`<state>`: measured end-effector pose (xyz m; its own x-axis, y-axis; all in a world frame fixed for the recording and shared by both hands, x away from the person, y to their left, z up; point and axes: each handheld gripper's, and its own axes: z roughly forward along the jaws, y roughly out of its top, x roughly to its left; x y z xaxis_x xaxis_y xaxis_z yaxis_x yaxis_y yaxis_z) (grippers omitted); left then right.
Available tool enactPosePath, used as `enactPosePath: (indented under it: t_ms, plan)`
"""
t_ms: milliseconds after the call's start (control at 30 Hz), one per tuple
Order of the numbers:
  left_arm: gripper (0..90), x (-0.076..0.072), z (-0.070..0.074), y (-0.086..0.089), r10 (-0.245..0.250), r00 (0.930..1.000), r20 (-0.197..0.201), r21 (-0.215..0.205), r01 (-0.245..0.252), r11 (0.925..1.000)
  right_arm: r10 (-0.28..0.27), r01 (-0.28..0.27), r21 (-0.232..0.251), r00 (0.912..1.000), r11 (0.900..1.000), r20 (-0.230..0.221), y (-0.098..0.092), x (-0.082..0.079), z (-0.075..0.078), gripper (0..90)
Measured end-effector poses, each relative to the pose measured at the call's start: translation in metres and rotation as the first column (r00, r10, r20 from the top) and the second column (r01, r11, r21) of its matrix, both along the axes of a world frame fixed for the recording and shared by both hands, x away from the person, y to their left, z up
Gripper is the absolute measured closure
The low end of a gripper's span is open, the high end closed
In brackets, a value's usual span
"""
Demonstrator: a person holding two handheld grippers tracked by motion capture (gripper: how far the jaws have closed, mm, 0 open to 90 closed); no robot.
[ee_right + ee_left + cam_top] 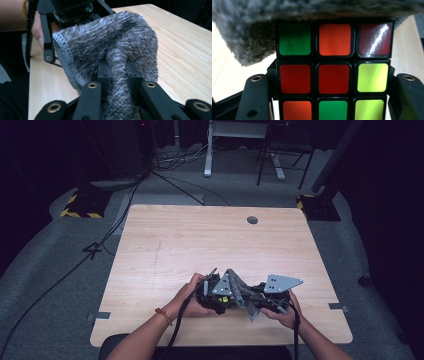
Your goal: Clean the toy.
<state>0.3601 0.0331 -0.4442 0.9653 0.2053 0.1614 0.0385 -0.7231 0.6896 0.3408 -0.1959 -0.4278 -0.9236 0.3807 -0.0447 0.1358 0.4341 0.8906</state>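
While our left tongs clamp the puzzle cube mid-frame, grey cloth drapes its top; our right tongs pinch that cloth shut. Both sit low on the worktop.

- From above the person's side, we look forward and down over the whole table.
- In the left gripper view, we sit very close to the cube, cloth at the upper left.
- In the right gripper view, we look along its jaws at the same cloth.
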Motion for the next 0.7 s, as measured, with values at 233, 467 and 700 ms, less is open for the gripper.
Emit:
enactPosePath:
  t_ms: [233,467,700]
  plan:
    - [33.5,0.004,0.009,0.012,0.02,0.9998,0.01,-0.056,-0.019,0.9983,-0.054,0.05,-0.086,0.9975,0.995,-0.046,-0.002,0.014,-0.017,77.9]
    - [33.5,0.002,0.003,0.005,0.006,0.9999,-0.013,-0.044,-0.006,0.999,-0.028,0.027,-0.031,0.9991,0.999,-0.031,-0.004,0.007,-0.005,77.8]
    - [33.5,-0.004,-0.004,-0.006,-0.036,0.9994,-0.004,-0.004,0.036,0.9994,-0.008,0.009,-0.038,0.9999,0.999,0.009,0.002,-0.003,0.003,77.6]
